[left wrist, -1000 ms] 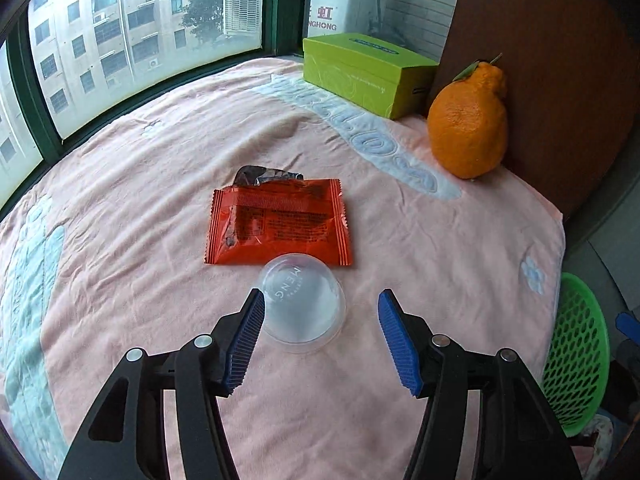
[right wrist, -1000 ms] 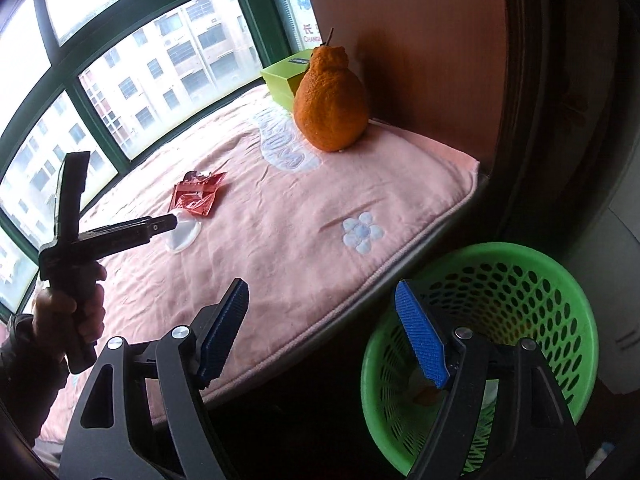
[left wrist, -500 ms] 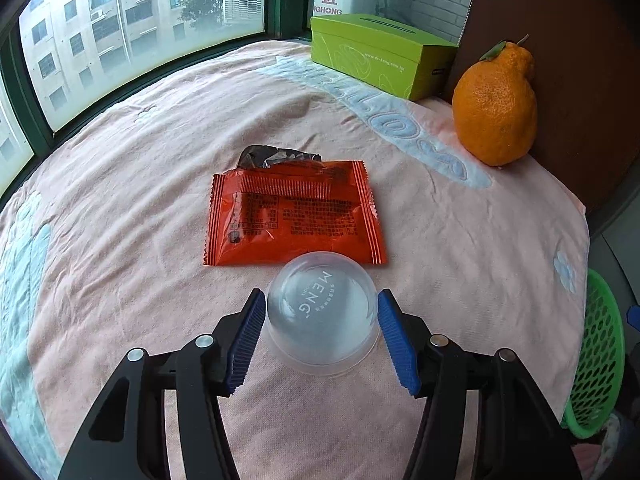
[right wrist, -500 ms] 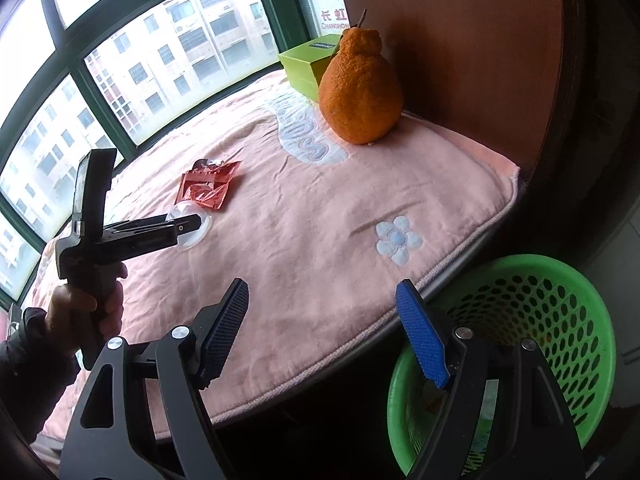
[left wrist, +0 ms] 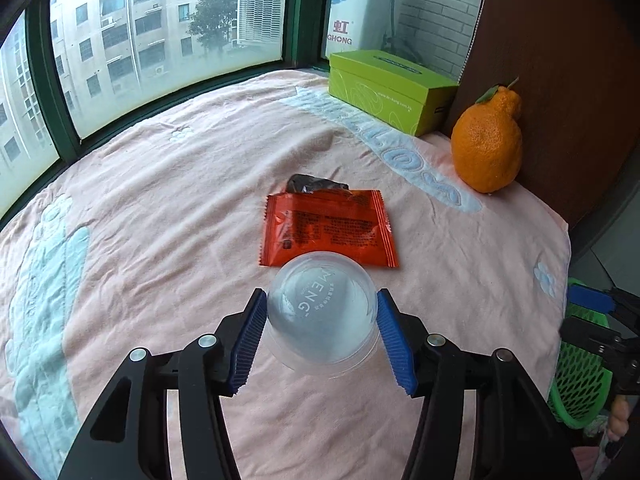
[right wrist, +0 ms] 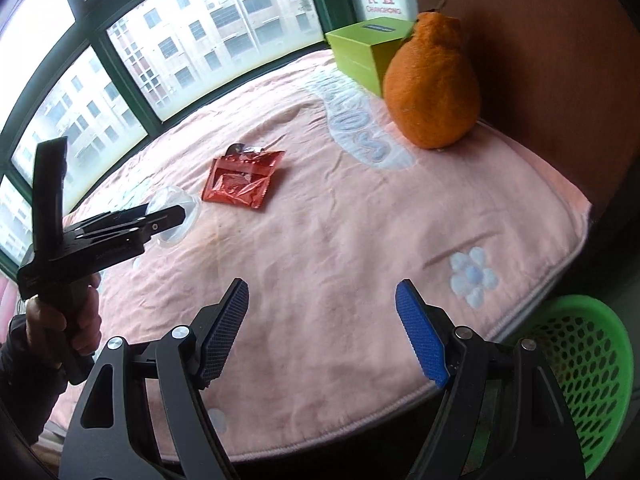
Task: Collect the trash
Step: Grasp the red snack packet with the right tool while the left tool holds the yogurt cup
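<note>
An upside-down clear plastic cup [left wrist: 322, 316] sits between the blue pads of my left gripper [left wrist: 320, 294], which press on its sides. From the right wrist view the cup [right wrist: 176, 200] looks tilted in that gripper [right wrist: 168, 216], just above the pink towel. A red snack wrapper [left wrist: 328, 232] lies flat just beyond it, with a dark crumpled foil scrap [left wrist: 316, 182] behind. My right gripper [right wrist: 322, 292] hangs open over the towel's near edge with nothing between its fingers. A green mesh basket [right wrist: 580, 360] stands below the table at the right.
A large orange citrus fruit [left wrist: 488, 148] and a green tissue box [left wrist: 388, 84] stand at the far right by a brown panel. The pink towel [left wrist: 160, 200] covers the table. Windows run along the back and left. A hand [right wrist: 60, 320] holds the left gripper.
My left gripper slid forward around the cup and its pads closed onto it. My right gripper swung left, from above the basket to over the towel's edge.
</note>
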### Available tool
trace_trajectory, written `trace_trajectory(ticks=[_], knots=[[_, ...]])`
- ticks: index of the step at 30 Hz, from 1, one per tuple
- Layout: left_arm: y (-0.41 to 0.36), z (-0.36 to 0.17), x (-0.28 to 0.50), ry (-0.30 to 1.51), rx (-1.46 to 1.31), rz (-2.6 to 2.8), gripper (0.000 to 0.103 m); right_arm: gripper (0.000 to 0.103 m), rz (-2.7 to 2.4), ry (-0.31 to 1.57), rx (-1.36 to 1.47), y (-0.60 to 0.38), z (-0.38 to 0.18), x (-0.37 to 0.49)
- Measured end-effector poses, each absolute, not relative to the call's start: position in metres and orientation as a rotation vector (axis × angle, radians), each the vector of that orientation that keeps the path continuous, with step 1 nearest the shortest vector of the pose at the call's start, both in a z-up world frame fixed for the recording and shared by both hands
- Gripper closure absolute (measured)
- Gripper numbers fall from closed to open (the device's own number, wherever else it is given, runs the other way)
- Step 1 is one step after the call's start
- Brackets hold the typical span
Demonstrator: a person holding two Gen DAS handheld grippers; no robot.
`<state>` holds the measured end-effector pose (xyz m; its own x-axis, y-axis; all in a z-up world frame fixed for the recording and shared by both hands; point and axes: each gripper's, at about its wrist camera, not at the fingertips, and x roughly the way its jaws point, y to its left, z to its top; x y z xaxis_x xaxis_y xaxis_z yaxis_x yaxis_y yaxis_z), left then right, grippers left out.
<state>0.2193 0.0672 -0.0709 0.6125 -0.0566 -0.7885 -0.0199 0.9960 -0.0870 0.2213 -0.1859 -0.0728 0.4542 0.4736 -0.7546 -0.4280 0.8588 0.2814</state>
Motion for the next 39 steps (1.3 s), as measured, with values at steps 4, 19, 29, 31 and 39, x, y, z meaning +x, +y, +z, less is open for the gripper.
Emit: trace_trajectory(ticks=[4, 19, 29, 31, 39], knots=[[0.092, -0.052, 0.205, 0.881, -0.114, 0.003, 0.049, 0.026, 0.647, 0.971, 0.006, -0.147, -0.075, 0.242], [0.155, -0.047, 0.179, 0.854, -0.179, 0.061, 0.049, 0.008, 0.913, 0.927, -0.422, -0.013, -0.085, 0.328], [0.169, -0.066, 0.183, 0.875, -0.222, 0.077, 0.049, 0.005, 1.055, 0.952, -0.661, 0.022, -0.113, 0.349], [0.168, -0.067, 0.183, 0.876, -0.216, 0.077, 0.049, 0.005, 1.051, 0.946, -0.695, 0.028, -0.118, 0.350], [0.166, -0.067, 0.185, 0.875, -0.208, 0.074, 0.049, 0.006, 1.043, 0.968, -0.631, 0.032, -0.129, 0.362]])
